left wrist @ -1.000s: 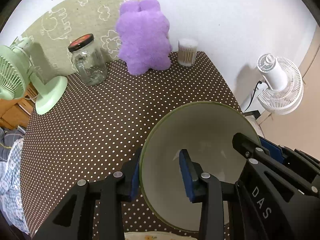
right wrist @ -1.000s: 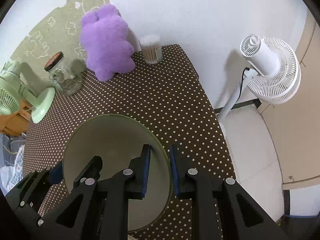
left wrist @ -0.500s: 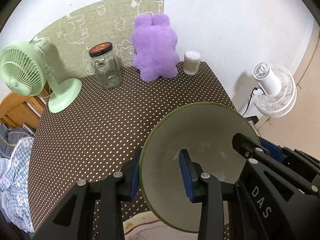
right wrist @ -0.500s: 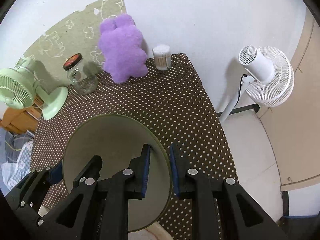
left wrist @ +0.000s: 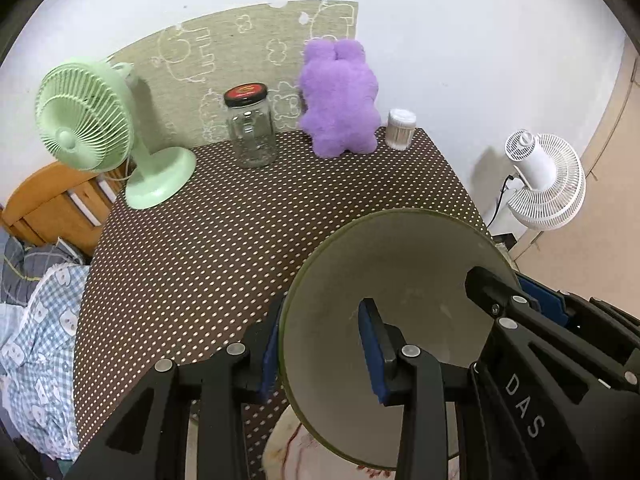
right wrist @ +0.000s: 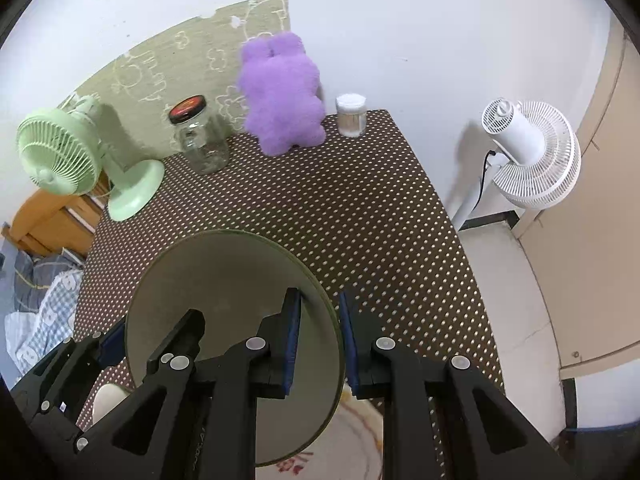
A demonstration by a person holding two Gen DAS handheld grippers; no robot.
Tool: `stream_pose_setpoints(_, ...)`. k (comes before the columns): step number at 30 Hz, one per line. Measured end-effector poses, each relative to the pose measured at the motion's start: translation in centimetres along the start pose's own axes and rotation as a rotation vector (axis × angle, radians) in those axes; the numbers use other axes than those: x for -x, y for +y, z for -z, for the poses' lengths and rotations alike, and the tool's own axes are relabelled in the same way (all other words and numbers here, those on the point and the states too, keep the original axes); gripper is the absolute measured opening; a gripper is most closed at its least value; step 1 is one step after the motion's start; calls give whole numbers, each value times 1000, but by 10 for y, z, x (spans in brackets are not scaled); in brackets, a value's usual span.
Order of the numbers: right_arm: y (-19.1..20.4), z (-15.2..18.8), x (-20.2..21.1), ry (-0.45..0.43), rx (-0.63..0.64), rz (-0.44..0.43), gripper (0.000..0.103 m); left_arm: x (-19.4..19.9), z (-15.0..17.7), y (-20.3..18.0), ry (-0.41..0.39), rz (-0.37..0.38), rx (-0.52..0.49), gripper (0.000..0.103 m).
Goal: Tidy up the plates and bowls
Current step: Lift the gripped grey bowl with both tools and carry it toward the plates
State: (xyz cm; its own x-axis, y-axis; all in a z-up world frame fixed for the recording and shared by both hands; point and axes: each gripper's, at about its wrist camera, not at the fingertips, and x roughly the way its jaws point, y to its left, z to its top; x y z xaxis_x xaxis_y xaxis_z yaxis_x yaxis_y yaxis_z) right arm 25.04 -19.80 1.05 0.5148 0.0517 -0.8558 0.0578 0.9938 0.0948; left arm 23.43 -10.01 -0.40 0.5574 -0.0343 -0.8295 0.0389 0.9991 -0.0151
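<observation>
From the left wrist, the left tool [left wrist: 320,344] pinches the left rim of a large pale bowl [left wrist: 404,280] with an olive edge, one blue pad outside the wall and one inside. The bowl is lifted above the near end of the table [left wrist: 240,248], which wears a brown cloth with white dots. On the bowl's far rim the right tool [left wrist: 516,300] clamps it too. Beyond the bowl, at the table's far edge, stand a purple plush toy [left wrist: 340,100], a glass jar [left wrist: 252,128] with a dark lid left of the toy, a green fan [left wrist: 88,120] further left, and a small cotton-swab tub [left wrist: 400,128] just right of the toy. A white fan [left wrist: 544,184] stands on the floor right of the table.

From the right wrist, the right tool [right wrist: 320,332] grips the bowl's [right wrist: 224,280] right rim between its pads. The left tool [right wrist: 116,340] holds the opposite rim. A patterned plate [right wrist: 352,432] lies on the table under the bowl, partly hidden.
</observation>
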Motion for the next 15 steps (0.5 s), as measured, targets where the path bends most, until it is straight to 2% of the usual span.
stream_pose_setpoints(15, 70, 35, 30, -13, 29, 21, 23, 30, 36, 69, -11, 20, 25, 35)
